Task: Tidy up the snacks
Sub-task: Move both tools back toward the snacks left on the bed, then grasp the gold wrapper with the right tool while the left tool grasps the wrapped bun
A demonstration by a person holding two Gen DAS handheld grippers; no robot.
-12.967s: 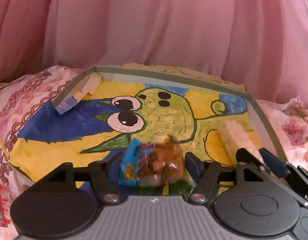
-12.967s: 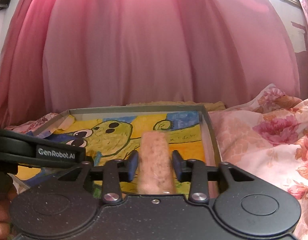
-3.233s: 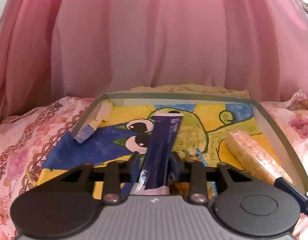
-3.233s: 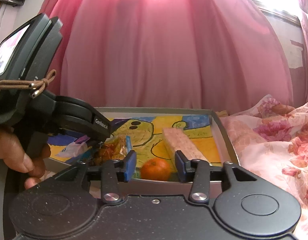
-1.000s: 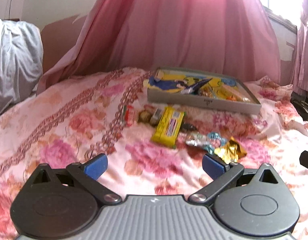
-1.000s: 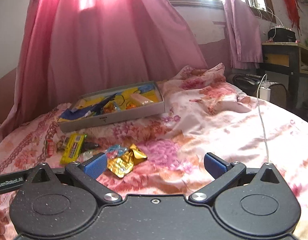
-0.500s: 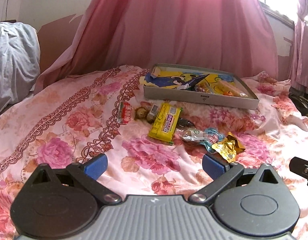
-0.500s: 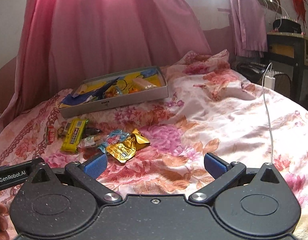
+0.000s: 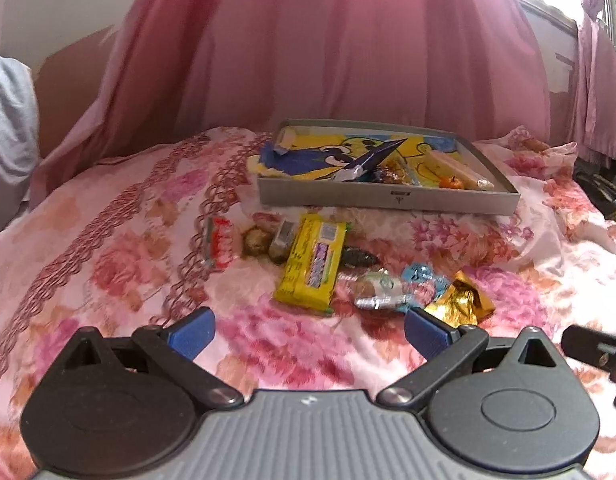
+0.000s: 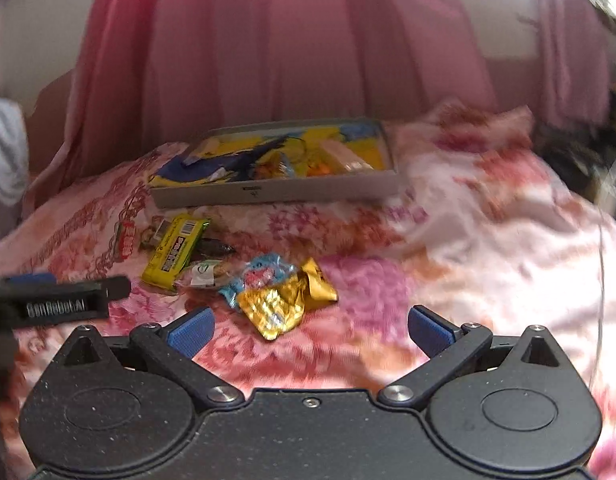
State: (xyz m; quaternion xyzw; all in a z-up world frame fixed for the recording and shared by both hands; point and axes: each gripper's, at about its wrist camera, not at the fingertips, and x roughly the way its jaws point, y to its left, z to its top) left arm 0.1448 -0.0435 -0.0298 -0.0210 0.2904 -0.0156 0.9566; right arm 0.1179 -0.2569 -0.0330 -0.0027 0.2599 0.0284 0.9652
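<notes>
Snacks (image 9: 311, 266) lie ahead of the spread left hand-held gripper (image 9: 309, 334).

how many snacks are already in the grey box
4 visible in the grey cardboard box: dark blue foil stick left, clear bag of brown snacks centre, small orange fruit front right, pale long bar right. More may hide behind the wall.

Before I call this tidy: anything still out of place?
Yes. A heap of snacks still lies on the bedspread in front of the grey box, not inside: a yellow bar, a gold packet and smaller wrappers. Inside, a dark blue packet lies askew. Both tongs are open and empty.
</notes>
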